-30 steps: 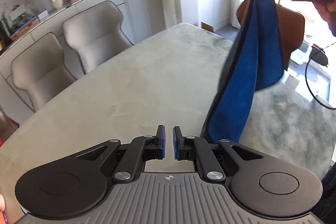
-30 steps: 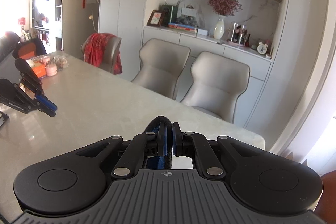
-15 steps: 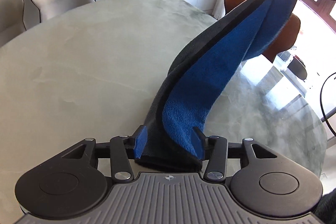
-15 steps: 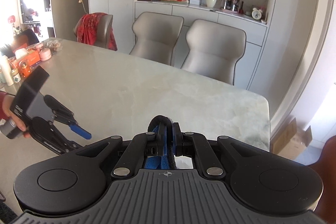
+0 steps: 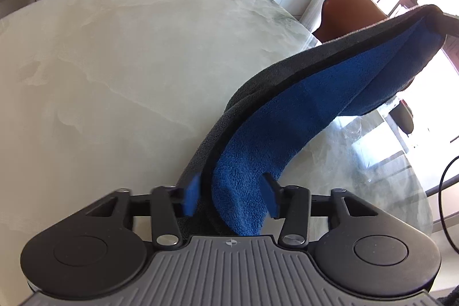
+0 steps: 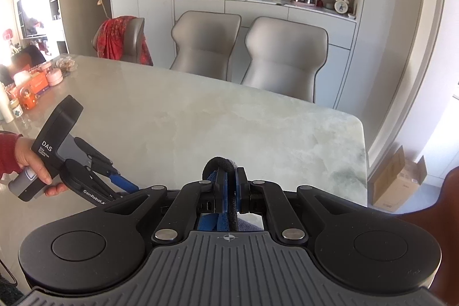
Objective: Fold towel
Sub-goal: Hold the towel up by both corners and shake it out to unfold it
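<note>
Hanging btwn tools, the towel [image 5: 301,116] is being pinched by right tool [image 6: 231,191], left tool [image 5: 231,198] gaping round its end w/o grip yet: corner could be missed, dropping to bench [image 5: 114,62].

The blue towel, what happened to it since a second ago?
The left tool opened and moved in around the towel's hanging lower end; its fingers aren't shut on it yet. The right tool stayed clamped on the other end, above the table.
</note>
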Demonstrator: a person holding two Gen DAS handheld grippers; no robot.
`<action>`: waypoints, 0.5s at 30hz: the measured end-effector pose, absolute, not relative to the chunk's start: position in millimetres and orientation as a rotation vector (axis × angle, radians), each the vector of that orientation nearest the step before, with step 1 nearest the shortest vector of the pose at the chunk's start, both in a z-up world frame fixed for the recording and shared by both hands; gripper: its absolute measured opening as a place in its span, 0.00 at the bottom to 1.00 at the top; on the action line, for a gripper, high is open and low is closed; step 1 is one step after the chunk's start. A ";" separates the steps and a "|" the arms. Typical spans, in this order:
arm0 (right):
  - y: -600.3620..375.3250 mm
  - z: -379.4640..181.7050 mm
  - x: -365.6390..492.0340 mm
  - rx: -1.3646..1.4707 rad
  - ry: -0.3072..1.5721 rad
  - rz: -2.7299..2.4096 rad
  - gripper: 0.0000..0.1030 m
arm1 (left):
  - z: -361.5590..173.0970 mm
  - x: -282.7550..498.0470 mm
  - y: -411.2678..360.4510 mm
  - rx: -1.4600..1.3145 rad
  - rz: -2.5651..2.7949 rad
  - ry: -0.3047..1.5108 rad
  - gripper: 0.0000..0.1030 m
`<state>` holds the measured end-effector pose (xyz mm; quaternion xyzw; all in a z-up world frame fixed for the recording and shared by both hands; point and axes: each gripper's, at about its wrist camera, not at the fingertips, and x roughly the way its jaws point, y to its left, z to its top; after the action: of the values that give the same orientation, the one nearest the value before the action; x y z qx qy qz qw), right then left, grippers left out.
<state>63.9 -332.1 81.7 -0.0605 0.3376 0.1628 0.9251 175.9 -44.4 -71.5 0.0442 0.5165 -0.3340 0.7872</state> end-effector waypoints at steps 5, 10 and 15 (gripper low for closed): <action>-337.5 85.0 59.6 -0.118 0.685 0.315 0.06 | -55.4 165.8 -40.3 0.119 -0.716 1.081 0.07; -341.3 96.3 48.5 -0.130 0.656 0.300 0.06 | -19.6 147.4 -32.9 0.237 -0.704 0.980 0.07; -344.8 118.1 38.0 -0.165 0.588 0.292 0.06 | 42.2 137.6 -3.3 0.248 -0.687 0.850 0.07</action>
<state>38.0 -344.8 118.1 -0.0807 0.2882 0.1431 0.9434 137.6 -3.3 42.2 0.1177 0.4031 -0.3256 0.8471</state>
